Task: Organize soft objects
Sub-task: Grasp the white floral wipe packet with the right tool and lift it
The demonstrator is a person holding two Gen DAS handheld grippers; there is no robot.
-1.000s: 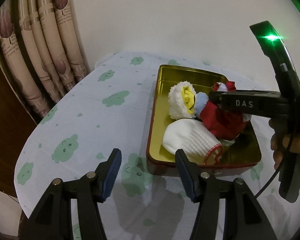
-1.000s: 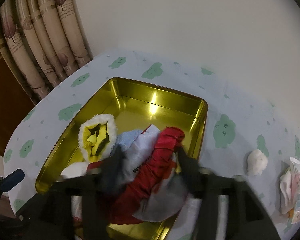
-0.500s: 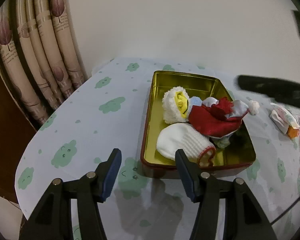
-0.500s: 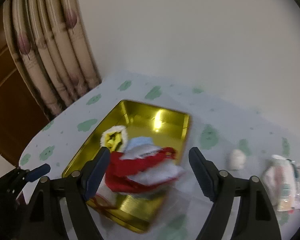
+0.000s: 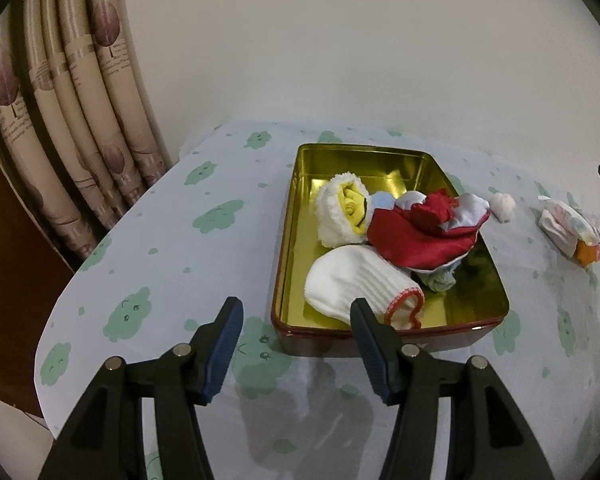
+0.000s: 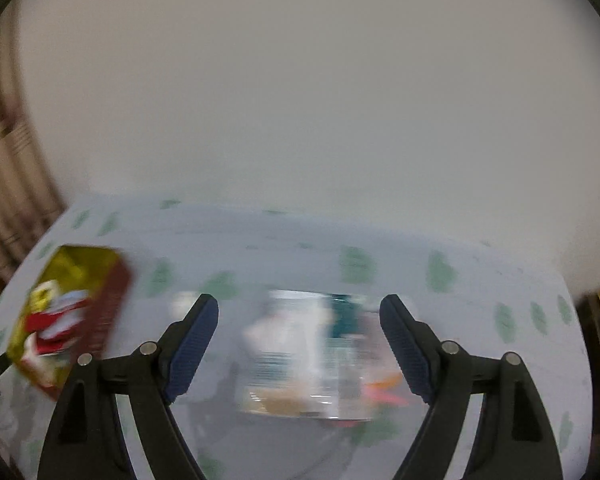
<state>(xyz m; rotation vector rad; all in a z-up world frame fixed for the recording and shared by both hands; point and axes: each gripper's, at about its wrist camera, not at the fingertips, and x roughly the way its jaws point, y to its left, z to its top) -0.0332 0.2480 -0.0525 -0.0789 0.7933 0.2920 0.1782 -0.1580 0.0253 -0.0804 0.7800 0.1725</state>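
One gold rectangular tin [image 5: 396, 322] on the cloud-print tablecloth [image 5: 204, 216] holds the sorted soft things.

In it lie one white knit mitten [image 5: 356, 284], one red satin pouch [image 5: 416, 236] and one fluffy white-and-yellow hood [image 5: 342, 208]. One white pompom [image 5: 503, 201] and one wrapped packet [image 5: 568, 230] lie outside on the cloth. The left gripper [image 5: 296, 312] is spread and empty; the right gripper [image 6: 299, 308], its jaws just widened, has nothing between them, above a blurred bundle.

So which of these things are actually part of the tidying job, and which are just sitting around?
Part of the job:
- gold tin
- red cloth hat
- white mitten
- fleecy white and yellow piece
- white pompom on the tablecloth
- wrapped bundle beside it

Just there:
- cloud-print tablecloth
- curtain
- wall
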